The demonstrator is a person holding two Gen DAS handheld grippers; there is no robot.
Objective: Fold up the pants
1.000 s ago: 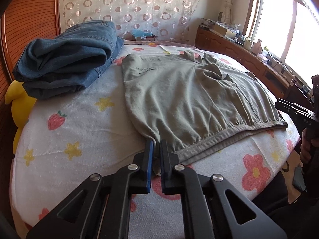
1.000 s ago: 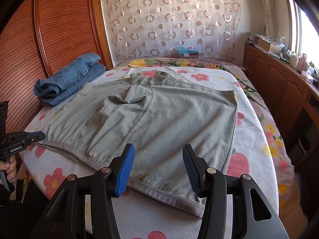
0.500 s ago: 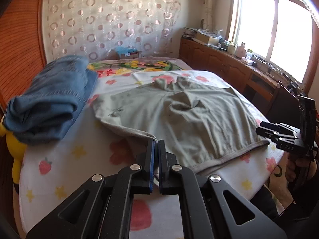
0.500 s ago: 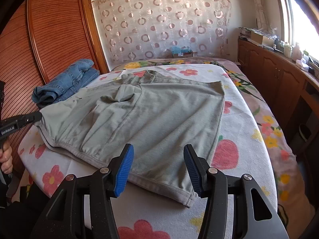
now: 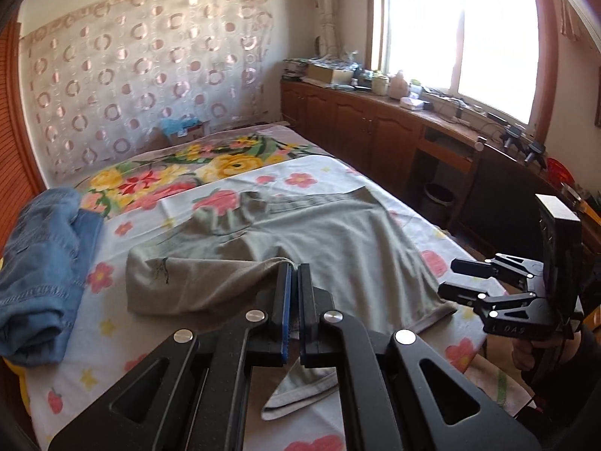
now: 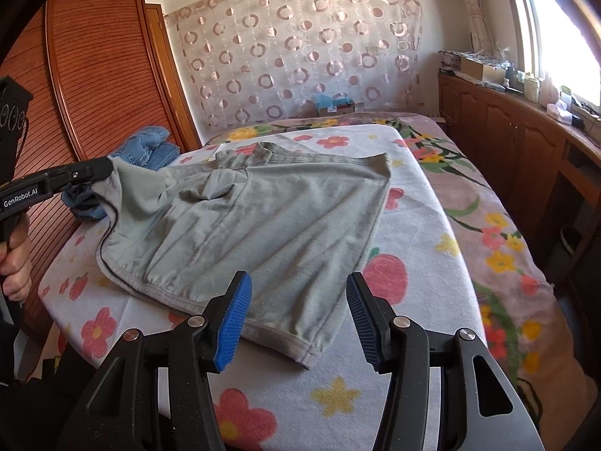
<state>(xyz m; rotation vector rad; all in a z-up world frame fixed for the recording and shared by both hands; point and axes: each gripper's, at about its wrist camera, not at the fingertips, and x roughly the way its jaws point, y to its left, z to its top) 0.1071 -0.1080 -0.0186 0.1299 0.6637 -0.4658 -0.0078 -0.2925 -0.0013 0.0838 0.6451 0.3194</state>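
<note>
Grey-green pants [image 6: 270, 218] lie spread on the flowered bed sheet [image 6: 424, 248]. My left gripper [image 5: 295, 268] is shut on the near-left corner of the pants [image 5: 338, 248] and holds it lifted off the bed; in the right wrist view that left gripper [image 6: 107, 171] carries the raised corner at the left. A bit of hem hangs below the jaws. My right gripper [image 6: 296, 300] stands open just above the near hem, with nothing between its blue pads [image 6: 234, 312]. In the left wrist view the right gripper [image 5: 449, 278] hovers by the pants' right corner.
Folded blue jeans [image 5: 41, 263] lie at the left of the bed, also jeans [image 6: 150, 150] by the wooden wardrobe [image 6: 97, 86]. A wooden sideboard [image 5: 375, 127] with clutter runs under the window on the right. A small box [image 6: 334, 103] sits at the bed's far end.
My left gripper has risen and moved over the bed, lifting and dragging the pants' corner, so the cloth now folds up on the left. The right gripper shifted slightly, still open.
</note>
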